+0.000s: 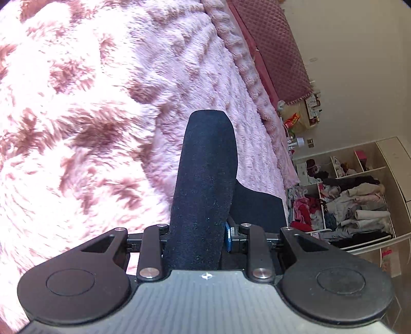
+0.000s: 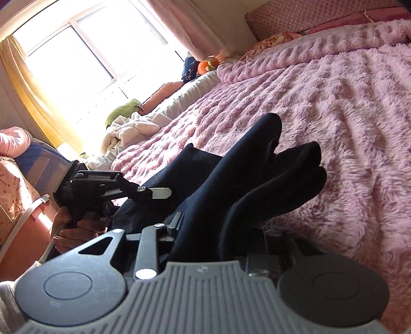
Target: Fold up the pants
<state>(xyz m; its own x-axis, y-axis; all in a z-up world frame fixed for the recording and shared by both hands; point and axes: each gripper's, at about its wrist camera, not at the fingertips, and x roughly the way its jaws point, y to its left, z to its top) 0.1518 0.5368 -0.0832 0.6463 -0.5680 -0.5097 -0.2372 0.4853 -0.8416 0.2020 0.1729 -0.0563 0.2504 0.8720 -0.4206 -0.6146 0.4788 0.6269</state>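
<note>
The dark navy pants [image 1: 205, 179] stand up as a thick fold out of my left gripper [image 1: 201, 239], which is shut on the cloth; only a blue pad [image 1: 228, 237] shows beside it. In the right wrist view, the pants [image 2: 257, 179] bunch in several folds out of my right gripper [image 2: 213, 231], shut on them with its fingertips hidden. The cloth hangs above the pink blanket [image 2: 334, 115]. The left gripper [image 2: 156, 193] appears at the left, held by a hand [image 2: 66, 231], with the dark cloth running to it.
A fluffy pink blanket [image 1: 90, 115] covers the bed. Open shelves stuffed with clothes [image 1: 354, 203] stand beyond the bed's edge. Pillows, a heap of pale laundry [image 2: 128, 128] and soft toys lie along the window side. A quilted headboard [image 2: 295, 18] is at the far end.
</note>
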